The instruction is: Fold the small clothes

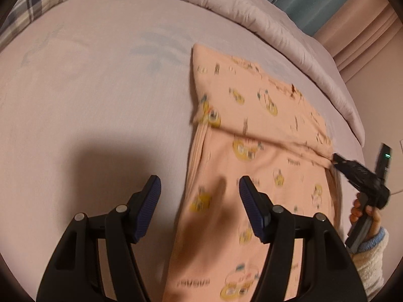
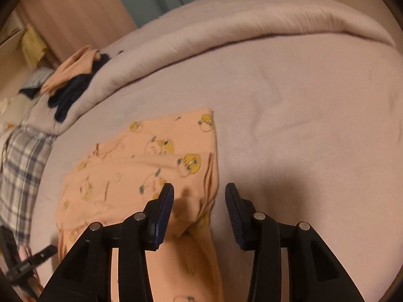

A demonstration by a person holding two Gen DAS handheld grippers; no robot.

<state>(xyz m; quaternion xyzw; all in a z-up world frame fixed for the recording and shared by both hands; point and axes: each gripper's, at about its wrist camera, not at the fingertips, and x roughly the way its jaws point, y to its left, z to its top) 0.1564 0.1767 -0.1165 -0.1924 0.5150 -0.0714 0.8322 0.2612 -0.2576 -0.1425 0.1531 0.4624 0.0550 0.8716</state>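
A small peach garment (image 1: 252, 151) printed with yellow cartoon figures lies flat on the pale bedsheet (image 1: 88, 100), its upper part folded over across the middle. My left gripper (image 1: 200, 188) hovers open above the garment's near left edge, with nothing between its pads. In the right wrist view the same garment (image 2: 126, 176) lies ahead and to the left. My right gripper (image 2: 199, 193) stands open over its right edge, the cloth beneath the jaws and not pinched. From the left wrist view the right gripper (image 1: 352, 171) has its tip at the right end of the fold.
A rolled pale quilt (image 1: 277, 25) runs along the far side of the bed. A plaid cloth (image 2: 20, 163) and a pile of dark and peach clothes (image 2: 73, 85) lie at the left. A hand in a fleecy sleeve (image 1: 372, 251) holds the right gripper.
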